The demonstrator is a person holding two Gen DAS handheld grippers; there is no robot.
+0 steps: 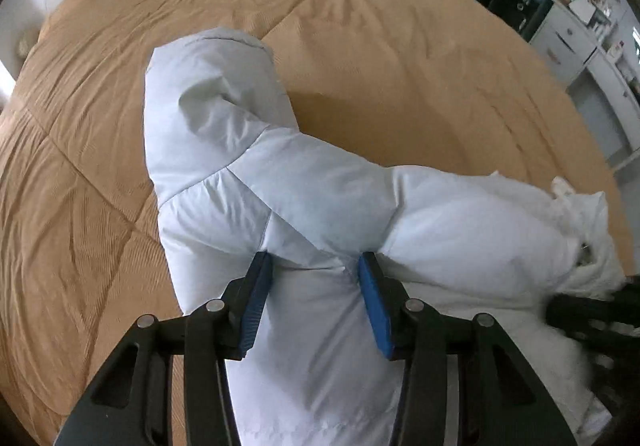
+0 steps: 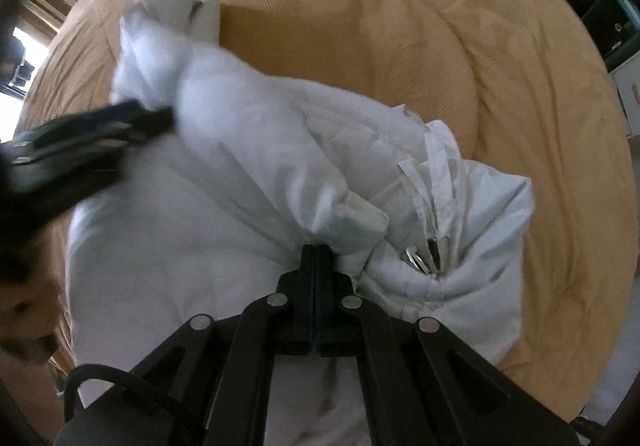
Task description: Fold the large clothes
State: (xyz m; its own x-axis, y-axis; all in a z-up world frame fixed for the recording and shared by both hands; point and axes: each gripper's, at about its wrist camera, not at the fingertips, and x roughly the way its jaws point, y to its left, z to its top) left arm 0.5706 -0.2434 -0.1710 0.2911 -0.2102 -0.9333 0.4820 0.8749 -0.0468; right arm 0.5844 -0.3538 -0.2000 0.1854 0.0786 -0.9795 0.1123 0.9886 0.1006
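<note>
Tan quilting covered the bed [image 1: 360, 58] that filled most of both views, with shelves and white drawers [image 1: 568, 42] off at the far edge of the room.

From the left wrist, a puffy white jacket [image 1: 304, 206] lay on the bed, one sleeve [image 1: 208, 94] bent and standing up away from the camera. The left gripper [image 1: 316, 278] pointed steeply down with its blue pads [image 1: 256, 302] pressed into a bunched ridge of the jacket near the sleeve's root, jaws partly apart and clamped on that fabric. The other gripper showed dark and blurred at the right edge.

From the right wrist, the same jacket sprawled across the bed in a loose heap, its collar end gathered into puckers with a zip [image 2: 420, 258] glinting. The right gripper [image 2: 316, 250] was clenched tight, pinching a fold of the jacket at its tips.

By my reading the fold was at an early to middle stage: both ends were gripped, but the jacket remained lumpy, the sleeve was not tucked in, and no flat, squared shape was there yet.
</note>
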